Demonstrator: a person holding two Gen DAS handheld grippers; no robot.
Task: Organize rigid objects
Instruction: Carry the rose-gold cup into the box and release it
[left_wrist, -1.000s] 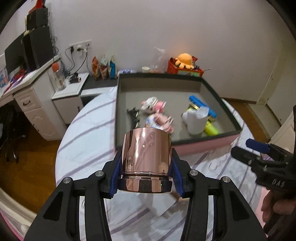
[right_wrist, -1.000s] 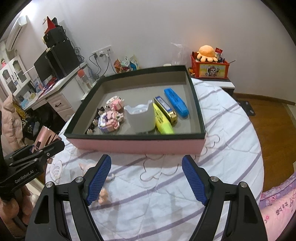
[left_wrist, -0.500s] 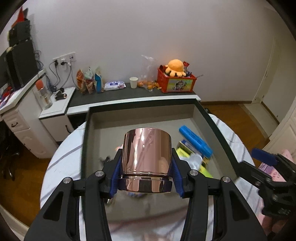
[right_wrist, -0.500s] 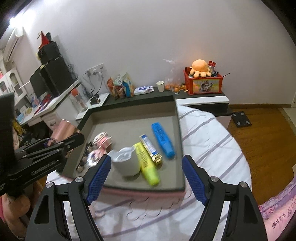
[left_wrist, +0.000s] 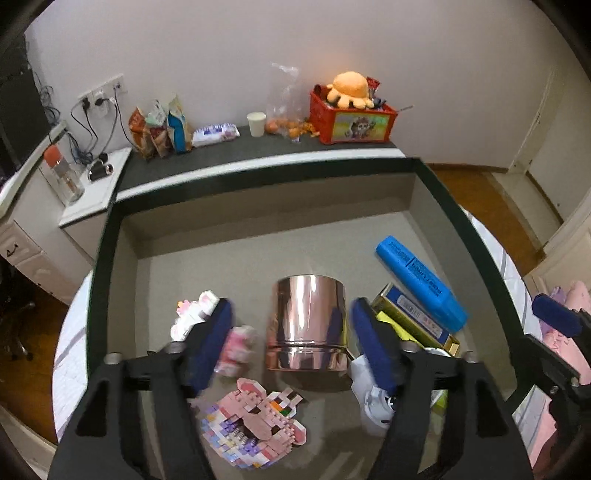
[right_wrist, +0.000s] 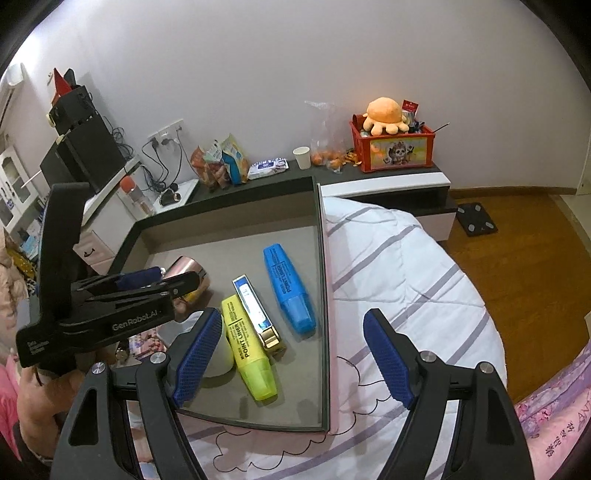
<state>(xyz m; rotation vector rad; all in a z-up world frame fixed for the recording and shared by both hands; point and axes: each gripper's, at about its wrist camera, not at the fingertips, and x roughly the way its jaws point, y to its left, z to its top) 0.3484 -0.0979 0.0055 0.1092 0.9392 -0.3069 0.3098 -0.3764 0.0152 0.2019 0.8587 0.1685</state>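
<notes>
Rose-gold metal, the cup (left_wrist: 307, 322) stands upright on the grey floor of the tray (left_wrist: 258, 192), near its middle, and our left claw (left_wrist: 291, 343) is spread wide around it, a gap showing between each blue pad and the cup's wall, so it holds nothing. To the cup's left lie a small pink toy (left_wrist: 236, 349) and a white-and-pink block figure (left_wrist: 192, 314); nearer the tray's front edge we see a flat pink brick figure (left_wrist: 255, 421). To the cup's right a white jug (left_wrist: 373, 406) sits partly behind the right pad, with a yellow marker (right_wrist: 248, 354), a slim blue-and-white box with a gold end (right_wrist: 258, 314) and a blue marker (right_wrist: 288, 288) lying side by side toward the tray's right wall. Our right claw (right_wrist: 291, 358) hangs above the tray's front right corner, its jaws wide apart and empty, one pad over the tray and the other over the striped sheet (right_wrist: 406, 266) of the bed. From that view the left claw (right_wrist: 162, 282) hides most of the cup (right_wrist: 184, 267). Along the wall behind, a dark shelf (right_wrist: 280, 179) carries snack bags (right_wrist: 218, 162), a paper cup (right_wrist: 302, 157) and a red crate (right_wrist: 395, 149) with an orange plush (right_wrist: 384, 114) on top.
</notes>
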